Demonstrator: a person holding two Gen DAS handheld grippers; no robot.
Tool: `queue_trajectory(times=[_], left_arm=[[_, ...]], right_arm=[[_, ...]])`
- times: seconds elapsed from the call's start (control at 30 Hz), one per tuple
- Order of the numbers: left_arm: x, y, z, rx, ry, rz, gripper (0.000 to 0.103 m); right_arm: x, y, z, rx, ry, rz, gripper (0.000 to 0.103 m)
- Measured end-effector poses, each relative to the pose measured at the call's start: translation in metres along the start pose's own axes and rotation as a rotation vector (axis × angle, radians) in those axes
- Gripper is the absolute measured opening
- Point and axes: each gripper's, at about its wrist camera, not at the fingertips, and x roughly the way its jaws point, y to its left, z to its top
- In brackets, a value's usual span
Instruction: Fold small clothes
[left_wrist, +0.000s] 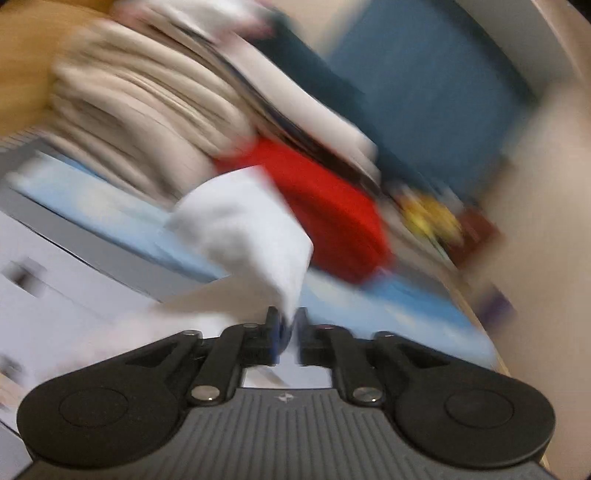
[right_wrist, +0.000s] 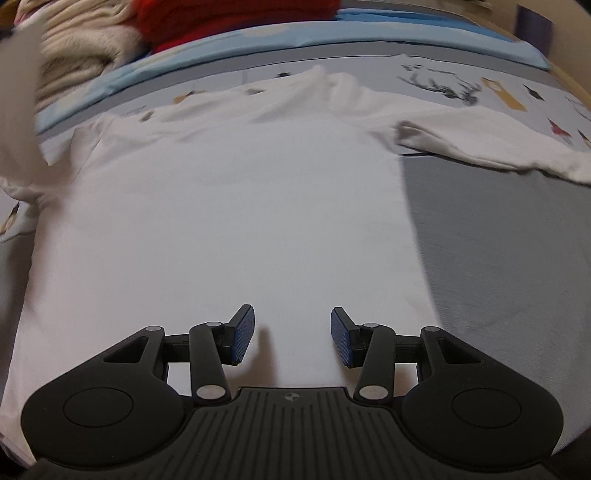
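Note:
A white T-shirt (right_wrist: 229, 221) lies spread flat on the bed, body toward me, one sleeve (right_wrist: 491, 144) stretched to the right. My right gripper (right_wrist: 291, 338) is open and empty, just above the shirt's lower middle. My left gripper (left_wrist: 288, 332) is shut on a fold of the white shirt (left_wrist: 243, 225) and holds it lifted; that view is heavily motion-blurred. The lifted white cloth also shows blurred at the left edge of the right wrist view (right_wrist: 18, 99).
A red garment (left_wrist: 332, 206) and a cream knit pile (left_wrist: 129, 122) lie at the head of the bed, also in the right wrist view (right_wrist: 229, 14). The patterned sheet (right_wrist: 517, 96) and grey blanket (right_wrist: 498, 251) are to the right. A blue panel (left_wrist: 424, 92) is behind.

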Motion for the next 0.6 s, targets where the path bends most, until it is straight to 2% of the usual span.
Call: queue_trajectory(times=[0.03,0.07,0.1,0.2,0.27,0.4,0.43,0.5,0.6], left_arm=[[0.017,-0.018,-0.026,0.044,0.084,-0.016,0.071],[0.030,-0.027,-0.049,0.071,0.154,0.014,0.091],[0.037,-0.029,-0.076,0.088,0.196,0.051,0.091],[0.035,0.003,-0.116,0.104,0.283,0.056,0.091],[0.025,0.046,-0.120,0.069,0.285,0.113,0.091],[0.003,0.132,-0.100,0.020,0.211,0.358,0.091],[0.002,0.142,-0.094,0.017,0.210,0.387,0.091],[0.002,0.163,-0.083,-0.015,0.232,0.395,0.091],[0.013,0.181,-0.070,-0.129,0.248,0.327,0.091]], right_arm=[[0.000,-0.006,0.000,0.010,-0.001,-0.007,0.048],[0.000,-0.013,0.000,0.024,0.000,-0.016,0.048],[-0.001,-0.019,0.000,0.039,0.001,-0.021,0.048],[-0.001,-0.038,0.009,0.078,-0.018,-0.016,0.048],[0.001,-0.045,0.022,0.097,-0.049,-0.003,0.048],[0.012,-0.047,0.064,0.146,-0.134,0.072,0.048],[0.016,-0.045,0.077,0.176,-0.156,0.110,0.048],[0.028,-0.042,0.102,0.241,-0.182,0.189,0.048],[0.060,-0.032,0.144,0.305,-0.197,0.271,0.048]])
